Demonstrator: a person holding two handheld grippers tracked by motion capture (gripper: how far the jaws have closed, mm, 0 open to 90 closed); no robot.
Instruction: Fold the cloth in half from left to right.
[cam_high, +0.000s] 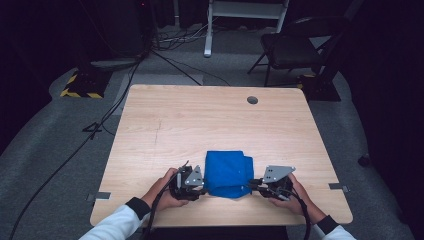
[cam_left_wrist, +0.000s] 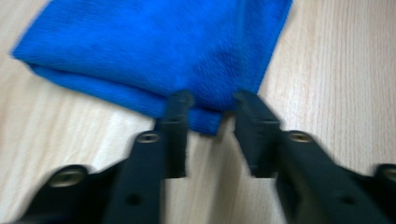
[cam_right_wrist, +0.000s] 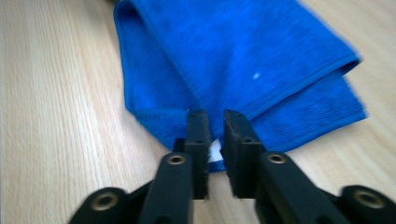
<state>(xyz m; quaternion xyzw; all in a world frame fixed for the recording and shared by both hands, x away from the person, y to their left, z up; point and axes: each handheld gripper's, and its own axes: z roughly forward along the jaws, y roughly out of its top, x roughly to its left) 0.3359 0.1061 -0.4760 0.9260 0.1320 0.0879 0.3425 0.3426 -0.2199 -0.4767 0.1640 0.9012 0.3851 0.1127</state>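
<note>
A folded blue cloth (cam_high: 227, 172) lies on the wooden table (cam_high: 200, 115) near its front edge. My left gripper (cam_high: 202, 184) is at the cloth's left near corner. In the left gripper view that gripper (cam_left_wrist: 212, 100) is open, and a corner of the cloth (cam_left_wrist: 154, 46) pokes into the gap between its jaws. My right gripper (cam_high: 254, 185) is at the cloth's right near corner. In the right gripper view its jaws (cam_right_wrist: 211, 116) are nearly together on a corner of the cloth (cam_right_wrist: 233, 60), with a small white tag (cam_right_wrist: 215, 150) between them.
A round cable hole (cam_high: 252, 100) sits in the table's far right part. Behind the table stand a folding chair (cam_high: 295, 47) and a white frame (cam_high: 245, 15). Cables (cam_high: 115, 100) run across the grey floor at the left.
</note>
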